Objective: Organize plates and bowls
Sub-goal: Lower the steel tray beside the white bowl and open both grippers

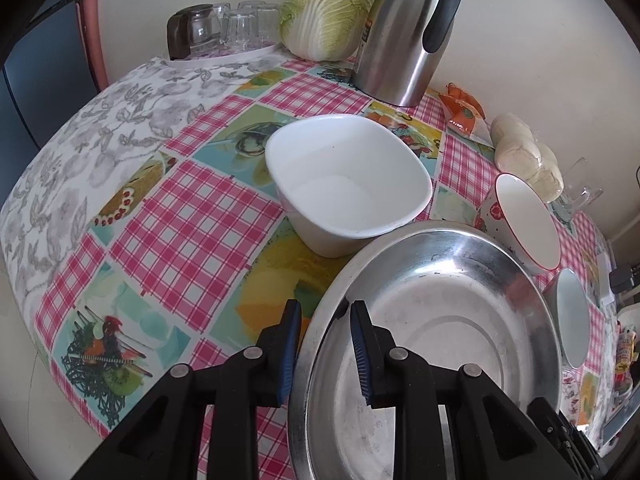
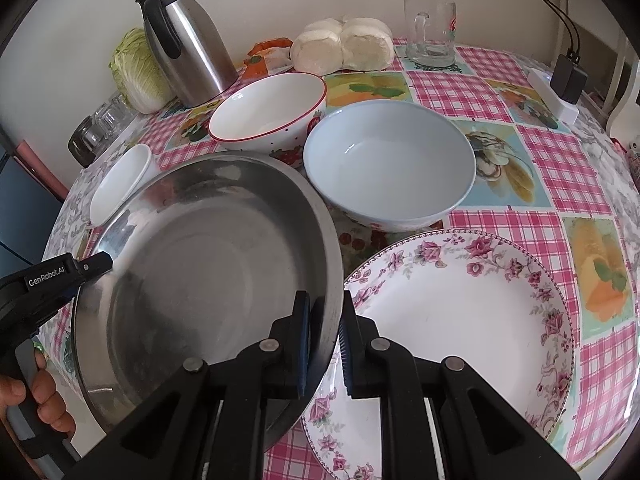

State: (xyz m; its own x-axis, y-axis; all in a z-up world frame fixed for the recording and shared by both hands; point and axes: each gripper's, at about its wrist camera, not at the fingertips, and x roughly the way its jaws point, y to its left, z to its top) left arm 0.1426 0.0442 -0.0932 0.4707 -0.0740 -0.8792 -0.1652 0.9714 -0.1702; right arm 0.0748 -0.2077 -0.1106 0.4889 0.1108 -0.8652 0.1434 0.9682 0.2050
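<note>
A wide steel basin is held tilted above the tablecloth by both grippers. My left gripper is shut on the basin's left rim, and the right wrist view shows it at that edge. My right gripper is shut on the right rim, which overhangs a floral plate. Behind the basin stand a white square bowl, a red-rimmed bowl and a pale blue bowl.
Along the wall stand a steel thermos, a cabbage, upturned glasses, bagged buns and a glass mug. A power strip lies at the far right. A person's hand grips the left handle.
</note>
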